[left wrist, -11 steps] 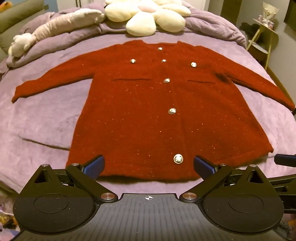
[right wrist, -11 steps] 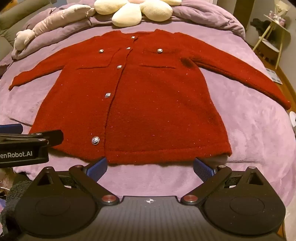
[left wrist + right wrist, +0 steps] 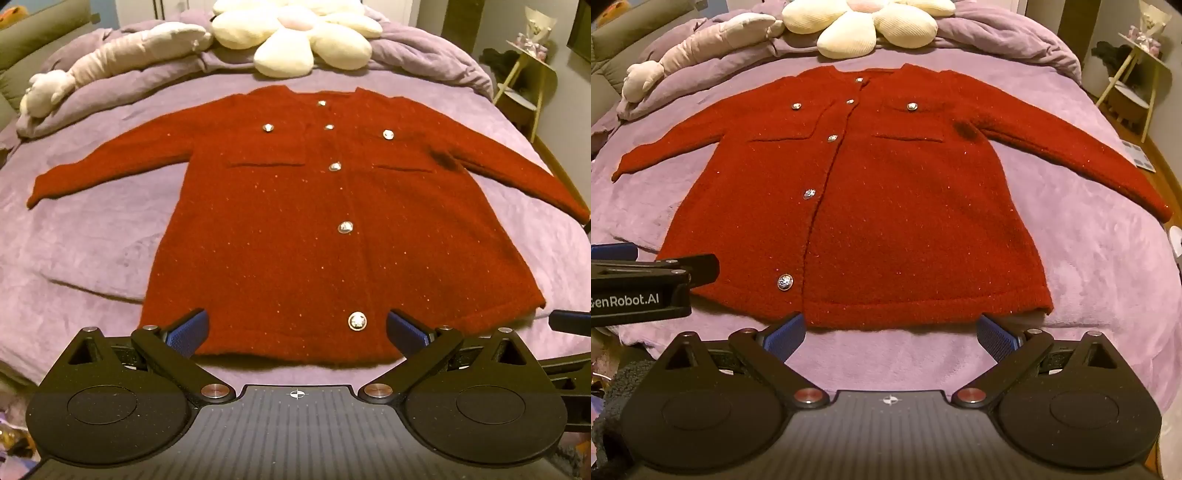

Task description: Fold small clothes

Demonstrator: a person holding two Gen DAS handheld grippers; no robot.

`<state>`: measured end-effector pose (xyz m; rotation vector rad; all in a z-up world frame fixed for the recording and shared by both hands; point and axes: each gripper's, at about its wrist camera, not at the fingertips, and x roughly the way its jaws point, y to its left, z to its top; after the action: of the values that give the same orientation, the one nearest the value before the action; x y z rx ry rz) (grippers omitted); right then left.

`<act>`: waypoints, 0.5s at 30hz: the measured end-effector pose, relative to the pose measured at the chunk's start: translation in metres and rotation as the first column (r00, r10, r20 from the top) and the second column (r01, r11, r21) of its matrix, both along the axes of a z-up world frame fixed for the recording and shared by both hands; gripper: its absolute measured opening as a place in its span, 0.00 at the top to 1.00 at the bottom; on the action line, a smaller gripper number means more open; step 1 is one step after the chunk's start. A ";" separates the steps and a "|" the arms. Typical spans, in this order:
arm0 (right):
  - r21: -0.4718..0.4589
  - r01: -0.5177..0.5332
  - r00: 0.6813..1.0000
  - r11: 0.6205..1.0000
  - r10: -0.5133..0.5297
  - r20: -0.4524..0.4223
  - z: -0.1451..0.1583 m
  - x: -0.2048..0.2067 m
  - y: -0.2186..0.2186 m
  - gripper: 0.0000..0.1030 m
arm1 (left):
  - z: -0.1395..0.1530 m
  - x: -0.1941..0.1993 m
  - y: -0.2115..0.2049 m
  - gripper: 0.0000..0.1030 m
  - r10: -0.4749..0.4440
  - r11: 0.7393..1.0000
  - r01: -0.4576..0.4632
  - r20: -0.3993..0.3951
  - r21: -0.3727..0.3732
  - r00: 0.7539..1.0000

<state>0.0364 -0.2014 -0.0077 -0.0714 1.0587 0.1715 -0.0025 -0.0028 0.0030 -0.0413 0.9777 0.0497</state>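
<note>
Fingers (image 3: 186,329) of both grippers stood wide and empty; the red cardigan (image 3: 332,240) lay at twelve o'clock, collar farthest, hem nearest the left gripper (image 3: 297,328).

Both cameras ride on hand-held grippers at the foot of the bed (image 3: 92,258), looking steeply down and forward toward the flower-shaped pillow (image 3: 295,40) at its head. The left wrist view sits over the red cardigan's (image 3: 295,229) hem; the right wrist view hangs just short of it. Both share the whole spread cardigan, and each catches the other gripper at its edge.
</note>
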 end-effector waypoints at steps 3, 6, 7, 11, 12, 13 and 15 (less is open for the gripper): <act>-0.002 -0.001 1.000 1.000 0.001 0.001 0.001 0.000 0.001 0.04 | 0.001 -0.001 -0.001 0.00 -0.002 1.000 0.002 0.001 -0.001 1.000; 0.000 -0.005 1.000 1.000 0.005 0.008 0.002 -0.002 0.001 0.04 | 0.002 -0.001 0.000 0.00 -0.002 1.000 0.002 0.003 0.001 1.000; -0.002 -0.006 1.000 1.000 0.006 0.010 0.002 -0.002 0.001 0.04 | 0.002 -0.001 0.000 0.00 -0.001 1.000 0.001 0.003 0.001 1.000; -0.006 -0.012 1.000 1.000 0.012 0.013 0.003 -0.003 0.003 0.04 | 0.004 -0.001 0.001 0.00 0.000 1.000 0.000 0.008 -0.003 1.000; -0.007 -0.013 1.000 1.000 0.013 0.013 0.003 -0.003 0.003 0.04 | 0.004 -0.001 0.000 0.00 0.000 1.000 0.000 0.009 -0.002 1.000; -0.008 -0.013 1.000 1.000 0.013 0.014 0.004 -0.003 0.003 0.04 | 0.005 -0.001 0.001 0.00 0.000 1.000 0.000 0.008 0.000 1.000; -0.008 -0.015 1.000 1.000 0.015 0.016 0.004 -0.004 0.003 0.04 | 0.005 -0.001 0.001 0.00 -0.001 1.000 0.001 0.010 0.001 1.000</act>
<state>0.0324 -0.1982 -0.0040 -0.0879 1.0433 0.1802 -0.0038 -0.0023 0.0082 -0.0403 0.9680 0.0487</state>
